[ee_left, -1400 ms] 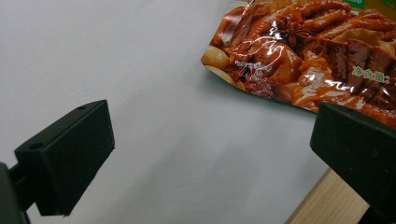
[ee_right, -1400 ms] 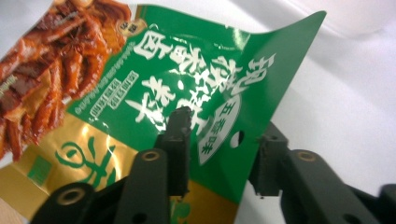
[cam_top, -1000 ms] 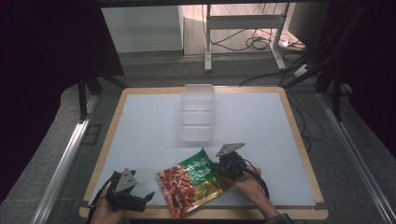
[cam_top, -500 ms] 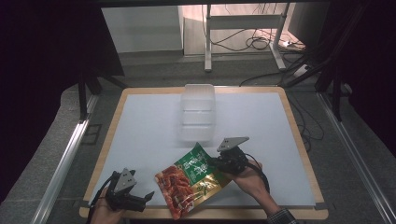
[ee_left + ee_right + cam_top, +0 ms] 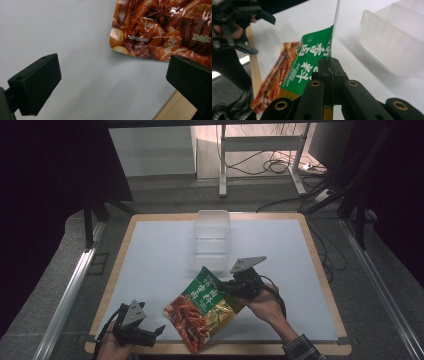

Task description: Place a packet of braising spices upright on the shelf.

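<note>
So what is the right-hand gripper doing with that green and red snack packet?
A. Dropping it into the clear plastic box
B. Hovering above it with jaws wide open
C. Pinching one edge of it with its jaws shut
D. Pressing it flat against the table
C: in the right gripper view the right gripper has its jaws closed on the packet's edge, and the packet hangs tilted from it.

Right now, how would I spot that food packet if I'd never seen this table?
Start at the white table with its wooden rim, then the clear plastic box at its far middle. Nearer the person, the right gripper pinches a flat packet by one edge: glossy green and red with pictured food, the one colourful thing there.
</note>
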The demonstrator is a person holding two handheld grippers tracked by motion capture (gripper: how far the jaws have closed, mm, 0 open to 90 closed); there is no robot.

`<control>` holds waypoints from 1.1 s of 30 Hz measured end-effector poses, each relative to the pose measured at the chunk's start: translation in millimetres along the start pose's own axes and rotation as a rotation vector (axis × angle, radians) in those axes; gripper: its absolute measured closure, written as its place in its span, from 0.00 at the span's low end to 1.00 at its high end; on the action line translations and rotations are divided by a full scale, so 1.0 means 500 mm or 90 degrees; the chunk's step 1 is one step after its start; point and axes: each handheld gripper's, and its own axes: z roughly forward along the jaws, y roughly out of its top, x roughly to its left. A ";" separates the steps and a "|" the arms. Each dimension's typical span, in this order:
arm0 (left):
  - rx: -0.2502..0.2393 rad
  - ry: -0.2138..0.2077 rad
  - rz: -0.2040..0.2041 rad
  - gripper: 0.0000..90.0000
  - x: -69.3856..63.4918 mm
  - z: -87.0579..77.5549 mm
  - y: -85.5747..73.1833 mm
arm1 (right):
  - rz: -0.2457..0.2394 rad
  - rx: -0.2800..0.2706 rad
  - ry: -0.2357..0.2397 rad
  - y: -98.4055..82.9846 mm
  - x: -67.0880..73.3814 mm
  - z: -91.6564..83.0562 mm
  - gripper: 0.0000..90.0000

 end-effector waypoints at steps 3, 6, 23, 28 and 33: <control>0.000 0.000 0.000 0.00 0.000 0.000 0.000 | -0.008 -0.004 0.003 0.017 0.004 -0.008 0.99; 0.000 0.000 0.001 0.00 0.000 0.000 0.000 | -0.017 -0.008 0.007 0.034 0.008 -0.016 0.99; -0.001 0.000 0.001 0.00 0.001 0.000 0.000 | -0.027 -0.036 0.042 0.130 0.022 -0.069 0.99; -0.002 0.000 0.000 0.00 0.001 0.000 0.000 | -0.037 -0.040 0.032 0.152 0.021 -0.082 0.99; -0.002 0.000 -0.001 0.00 0.002 0.000 0.000 | -0.045 -0.037 -0.007 0.175 0.006 -0.094 0.99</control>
